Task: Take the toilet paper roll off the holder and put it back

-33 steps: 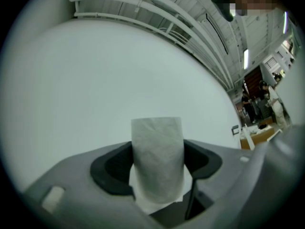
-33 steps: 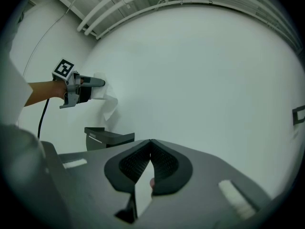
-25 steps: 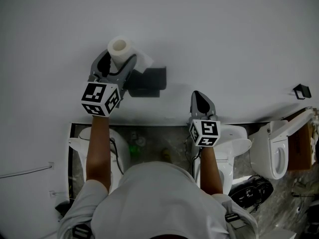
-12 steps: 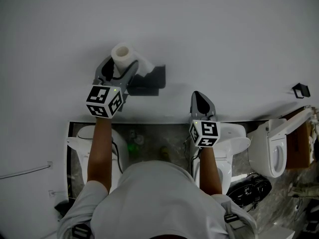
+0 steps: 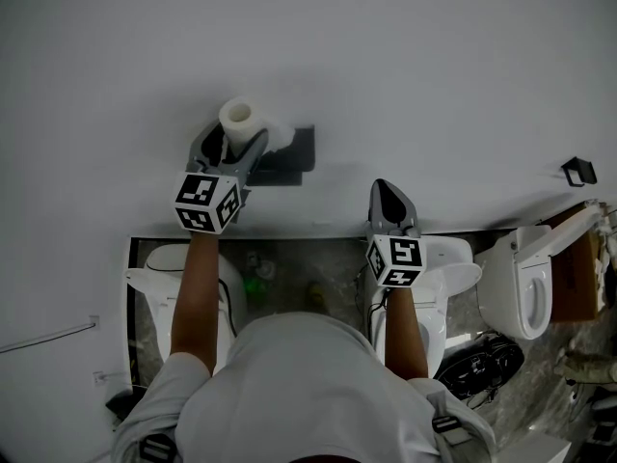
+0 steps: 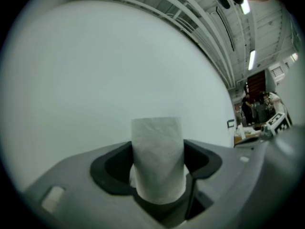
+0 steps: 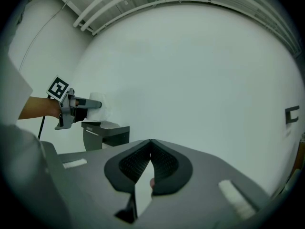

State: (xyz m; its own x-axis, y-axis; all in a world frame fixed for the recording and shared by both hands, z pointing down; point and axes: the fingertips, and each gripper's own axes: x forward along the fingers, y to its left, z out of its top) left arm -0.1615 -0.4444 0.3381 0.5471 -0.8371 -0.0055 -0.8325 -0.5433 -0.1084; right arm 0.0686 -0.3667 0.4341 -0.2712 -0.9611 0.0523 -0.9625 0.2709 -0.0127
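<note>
Drifting closer over the last second, the left claw point(image 5: 234, 138) now has the toilet paper roll point(image 5: 238, 116), clamped between its jaws, just beside the dark holder point(image 5: 294, 152) on the wall. Re-hanging looks imminent. The right claw point(image 5: 386, 189) hangs closed and empty.

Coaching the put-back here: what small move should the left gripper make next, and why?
Probably ease the left gripper rightward to seat the toilet paper roll on the holder: its jaws are shut on the roll, which sits by the holder's left end, apparently not yet seated.
</note>
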